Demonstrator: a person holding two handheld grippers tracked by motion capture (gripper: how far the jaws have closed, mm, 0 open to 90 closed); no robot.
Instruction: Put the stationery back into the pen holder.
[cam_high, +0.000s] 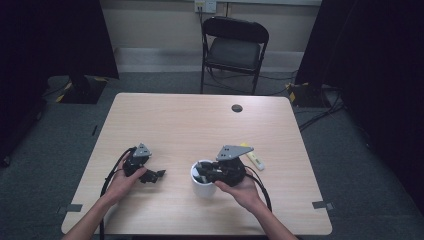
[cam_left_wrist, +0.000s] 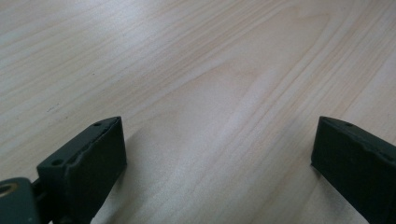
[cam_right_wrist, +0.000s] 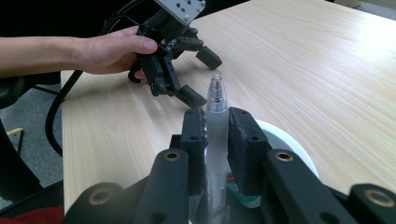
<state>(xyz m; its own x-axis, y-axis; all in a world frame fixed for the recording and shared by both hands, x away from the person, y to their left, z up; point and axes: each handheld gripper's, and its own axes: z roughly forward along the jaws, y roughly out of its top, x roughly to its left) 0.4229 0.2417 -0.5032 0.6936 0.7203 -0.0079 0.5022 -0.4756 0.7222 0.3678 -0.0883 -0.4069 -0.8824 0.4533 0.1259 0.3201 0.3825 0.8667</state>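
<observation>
Starting at the left of the high view, the left gripper is seen resting on the light wooden table, held by the person's left hand, with its cable trailing toward the near edge. Its jaws are spread wide with only bare wood between them, a fact made plain in the left gripper view, where the two black pads stand far apart over the grain.

Further right, a white cup stands near the front of the table, and the right gripper, held by the right hand, is poised over its rim. A translucent pen is shown in the right gripper view, pinched between the two jaws; from above it cannot be made out. Its long axis runs along the jaws, the clear tip with its spring pointing away from the camera, the lower end reaching down toward the cup's mouth.

A yellow-and-white marker lies on the table just beyond the right gripper.
</observation>
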